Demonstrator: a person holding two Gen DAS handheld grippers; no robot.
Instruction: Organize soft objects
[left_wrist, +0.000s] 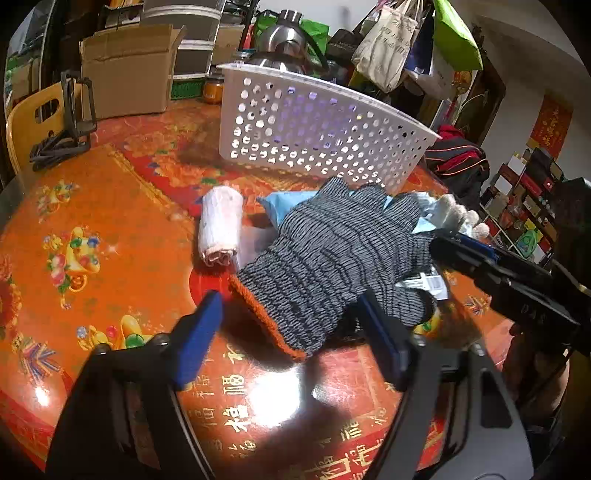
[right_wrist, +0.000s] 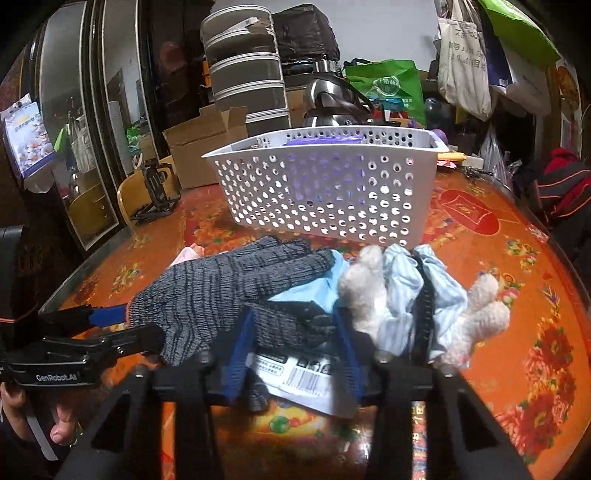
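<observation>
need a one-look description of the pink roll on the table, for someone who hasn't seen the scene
Start at the white perforated basket on the orange patterned table. In front of it lies a pile of soft things topped by a grey knit glove. The pink roll lies alone on the table just left of that pile in the left wrist view: a pale pink cylinder, the only rolled item.

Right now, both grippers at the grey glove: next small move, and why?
Probably close the left gripper on the grey glove at its orange cuff, then lift. Its blue pads straddle the cuff without pressing. The right gripper brackets the glove's thumb over a labelled packet; a grip there is unclear. The white basket stands just behind the pile.
</observation>
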